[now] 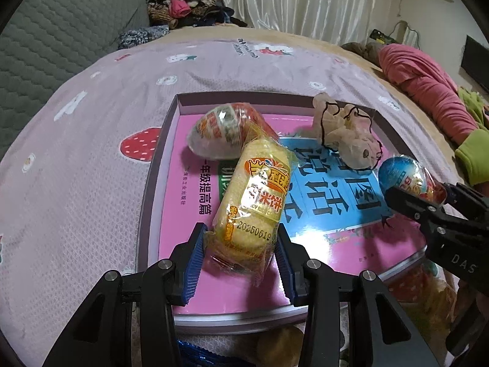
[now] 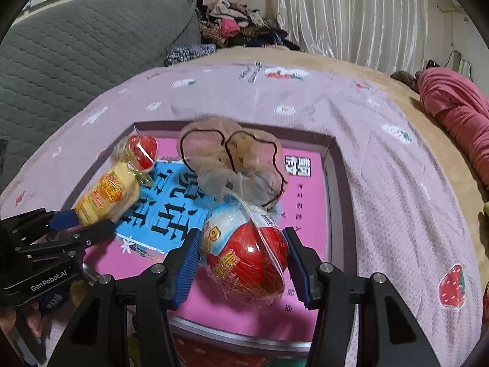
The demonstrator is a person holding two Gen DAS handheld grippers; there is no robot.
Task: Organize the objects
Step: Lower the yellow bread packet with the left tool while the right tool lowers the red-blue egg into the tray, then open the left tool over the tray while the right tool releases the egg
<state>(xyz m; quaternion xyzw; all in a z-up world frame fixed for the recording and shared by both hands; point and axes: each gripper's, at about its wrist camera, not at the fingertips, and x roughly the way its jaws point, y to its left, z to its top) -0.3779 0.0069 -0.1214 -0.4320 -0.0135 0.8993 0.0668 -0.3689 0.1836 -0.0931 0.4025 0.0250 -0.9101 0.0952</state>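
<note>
A shallow purple box [image 1: 146, 183] lies on the bed with a pink and blue book [image 1: 195, 238] flat inside it. My left gripper [image 1: 241, 244] is shut on a yellow rice cake packet [image 1: 256, 195], held over the box's near left part; it also shows in the right wrist view [image 2: 104, 197]. My right gripper [image 2: 243, 255] is shut on a red and white toy egg [image 2: 247, 250], seen blue-topped in the left wrist view [image 1: 403, 177]. A second toy egg [image 1: 226, 131] and a beige scrunchie [image 1: 345, 131] lie in the box.
The box sits on a pink strawberry-print sheet [image 1: 91, 153]. A grey quilted headboard [image 1: 61, 36] stands at the left, a clothes pile [image 1: 183, 3] at the back, a pink garment [image 1: 428, 85] at the right. More snack packets lie just before the box's near edge [image 1: 428, 287].
</note>
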